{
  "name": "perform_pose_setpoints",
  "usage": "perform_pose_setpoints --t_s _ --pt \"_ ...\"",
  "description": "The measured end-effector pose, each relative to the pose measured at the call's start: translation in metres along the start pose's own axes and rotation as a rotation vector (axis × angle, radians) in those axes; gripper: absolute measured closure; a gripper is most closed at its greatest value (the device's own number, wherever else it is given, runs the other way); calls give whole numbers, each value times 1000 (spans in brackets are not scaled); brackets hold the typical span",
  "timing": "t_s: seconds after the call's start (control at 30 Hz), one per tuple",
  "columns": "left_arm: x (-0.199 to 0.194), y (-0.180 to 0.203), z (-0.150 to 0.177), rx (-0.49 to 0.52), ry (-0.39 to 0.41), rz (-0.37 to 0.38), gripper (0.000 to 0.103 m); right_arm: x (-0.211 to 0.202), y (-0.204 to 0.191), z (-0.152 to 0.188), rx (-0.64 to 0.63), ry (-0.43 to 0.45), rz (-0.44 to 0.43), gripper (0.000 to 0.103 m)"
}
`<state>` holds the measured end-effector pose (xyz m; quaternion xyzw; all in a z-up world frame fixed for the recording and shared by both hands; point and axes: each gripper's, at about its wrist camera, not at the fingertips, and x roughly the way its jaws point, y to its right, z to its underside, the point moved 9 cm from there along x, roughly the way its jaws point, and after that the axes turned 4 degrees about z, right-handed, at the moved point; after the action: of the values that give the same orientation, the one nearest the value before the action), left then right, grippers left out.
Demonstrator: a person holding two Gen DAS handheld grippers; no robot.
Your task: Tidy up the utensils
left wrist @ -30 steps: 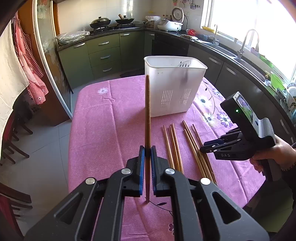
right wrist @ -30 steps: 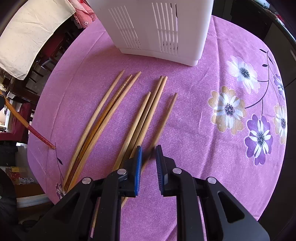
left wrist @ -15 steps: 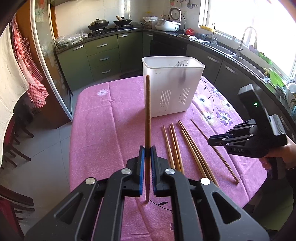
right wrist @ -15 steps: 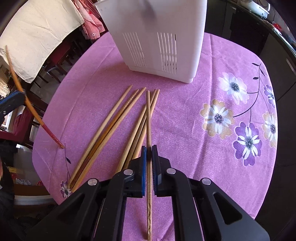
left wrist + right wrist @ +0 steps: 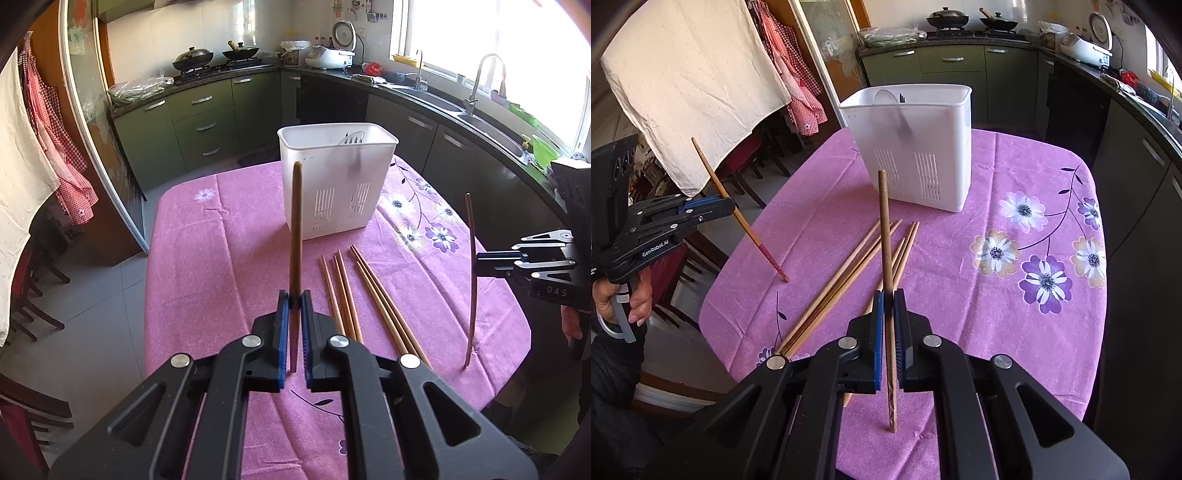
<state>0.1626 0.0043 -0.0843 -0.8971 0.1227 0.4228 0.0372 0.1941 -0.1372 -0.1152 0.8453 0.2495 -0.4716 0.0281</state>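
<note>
My left gripper [image 5: 292, 300] is shut on a dark wooden chopstick [image 5: 296, 236] and holds it upright above the near table edge; it also shows in the right wrist view [image 5: 733, 207]. My right gripper [image 5: 888, 297] is shut on a lighter chopstick [image 5: 885, 236], held upright; it shows at the right in the left wrist view [image 5: 470, 258]. Several loose chopsticks [image 5: 354, 291] lie on the pink tablecloth between both grippers. The white slotted utensil holder [image 5: 338, 177] stands behind them, with utensils inside.
The table with the pink floral cloth [image 5: 1015, 266] is surrounded by kitchen counters and a sink [image 5: 476, 110] at the right. Chairs [image 5: 26, 295] and hanging cloths [image 5: 694, 81] stand at the left.
My right gripper closed on a chopstick from the pile, lifted it off the cloth and turned it upright. My left gripper kept its chopstick and barely moved.
</note>
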Motion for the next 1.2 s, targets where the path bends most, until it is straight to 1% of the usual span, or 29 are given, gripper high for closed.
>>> perform_pose_setpoints --t_s 0.3,0.5,0.57,0.63,0.77,0.87,0.97,1.1,1.17,1.2 --pt "-9 8 -7 16 15 7 97 -16 -5 1 -5 56 -13 97" --pt "-15 14 -23 20 27 31 97 -32 -5 -14 -7 108 -26 97" --pt "-18 18 -33 26 36 39 97 -40 -6 -24 -10 135 -28 97" --pt "-22 21 -45 29 47 51 97 -51 -8 -37 -19 166 -30 102" --pt "-36 26 -78 17 83 82 97 -77 -12 -69 -40 232 -26 102" --pt "-47 27 -105 12 125 90 97 -89 -13 -86 -56 257 -16 102" --pt "-52 29 -120 18 150 89 97 -90 -15 -89 -65 244 -33 102" --pt "-48 36 -122 34 145 101 97 -72 -8 -76 -50 185 -53 102" --pt "-44 38 -120 35 139 107 97 -55 0 -66 -56 124 -48 99" --pt "-42 39 -119 35 133 111 96 -45 4 -60 -62 88 -47 89"
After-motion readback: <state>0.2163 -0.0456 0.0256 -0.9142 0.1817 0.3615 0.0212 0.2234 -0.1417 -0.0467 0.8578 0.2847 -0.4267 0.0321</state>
